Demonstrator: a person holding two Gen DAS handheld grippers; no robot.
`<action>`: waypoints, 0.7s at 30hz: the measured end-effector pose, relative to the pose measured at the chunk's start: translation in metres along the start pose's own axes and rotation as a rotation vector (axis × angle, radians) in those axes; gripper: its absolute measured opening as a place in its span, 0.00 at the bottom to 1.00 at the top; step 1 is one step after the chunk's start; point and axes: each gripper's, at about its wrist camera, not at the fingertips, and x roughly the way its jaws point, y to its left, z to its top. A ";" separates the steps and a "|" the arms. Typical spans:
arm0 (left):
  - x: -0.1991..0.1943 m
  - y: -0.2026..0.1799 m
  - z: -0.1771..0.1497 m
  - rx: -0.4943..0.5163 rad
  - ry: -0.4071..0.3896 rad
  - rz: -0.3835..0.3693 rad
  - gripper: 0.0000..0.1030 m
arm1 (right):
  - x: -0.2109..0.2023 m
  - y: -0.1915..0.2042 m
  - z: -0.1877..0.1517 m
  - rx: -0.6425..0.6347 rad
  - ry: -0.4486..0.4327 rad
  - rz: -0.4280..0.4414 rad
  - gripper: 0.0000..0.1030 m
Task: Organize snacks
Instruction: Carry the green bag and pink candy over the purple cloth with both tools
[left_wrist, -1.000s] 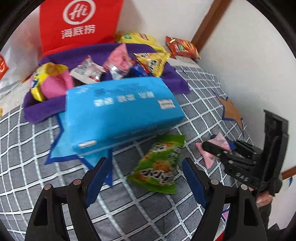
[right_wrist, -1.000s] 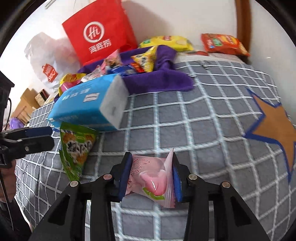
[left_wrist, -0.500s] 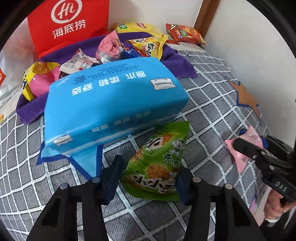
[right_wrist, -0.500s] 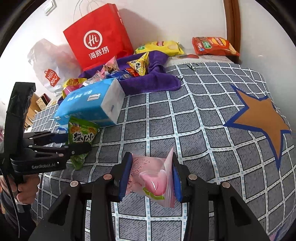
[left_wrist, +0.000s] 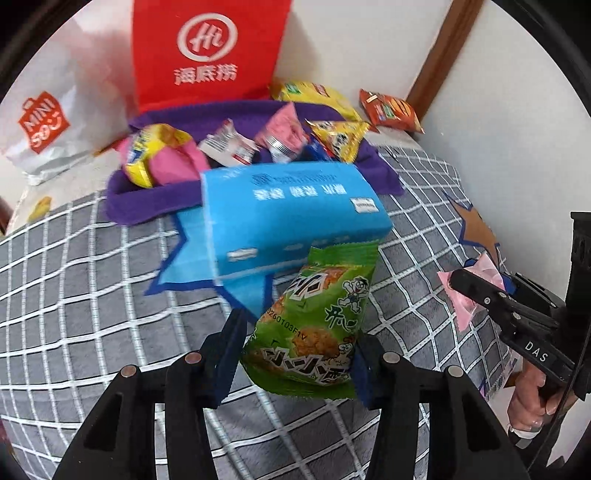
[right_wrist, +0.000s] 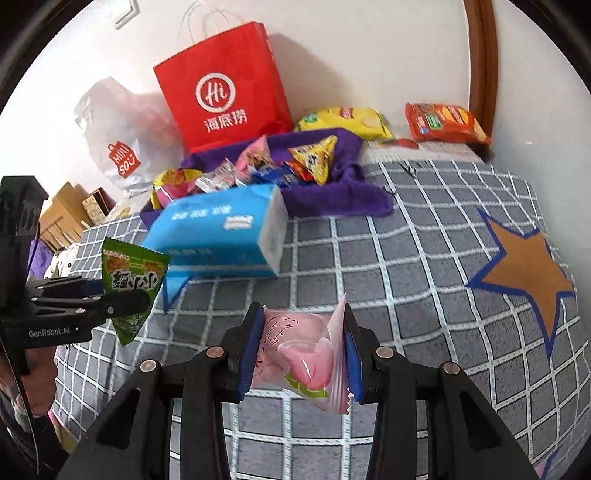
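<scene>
We've got L gripper (left_wrist: 295, 354) pinching green pkt (left_wrist: 317, 325), R gripper (right_wrist: 299, 354) pinching pink pkt (right_wrist: 303, 354); slick film could slip w/ fast swings.

Centre frame: tissue pack (right_wrist: 218, 230) on bedspread (right_wrist: 406, 258) | Behind it: towel (right_wrist: 332, 195) bearing snack pile (right_wrist: 258, 166) | Upper centre: paper bag (right_wrist: 221, 103) against wall | Upper left: plastic bag (right_wrist: 114, 144) | Upper right: two chip bags (right_wrist: 443, 123) beside wall | Right: star patch (right_wrist: 524, 269)
</scene>
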 end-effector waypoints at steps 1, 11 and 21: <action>-0.003 0.002 0.000 -0.004 -0.007 -0.002 0.47 | -0.001 0.003 0.002 -0.002 -0.003 0.002 0.39; -0.035 0.019 0.009 -0.005 -0.067 0.005 0.47 | -0.010 0.033 0.025 -0.024 -0.044 -0.009 0.39; -0.052 0.032 0.034 -0.036 -0.114 -0.010 0.47 | -0.018 0.049 0.061 -0.023 -0.081 -0.019 0.39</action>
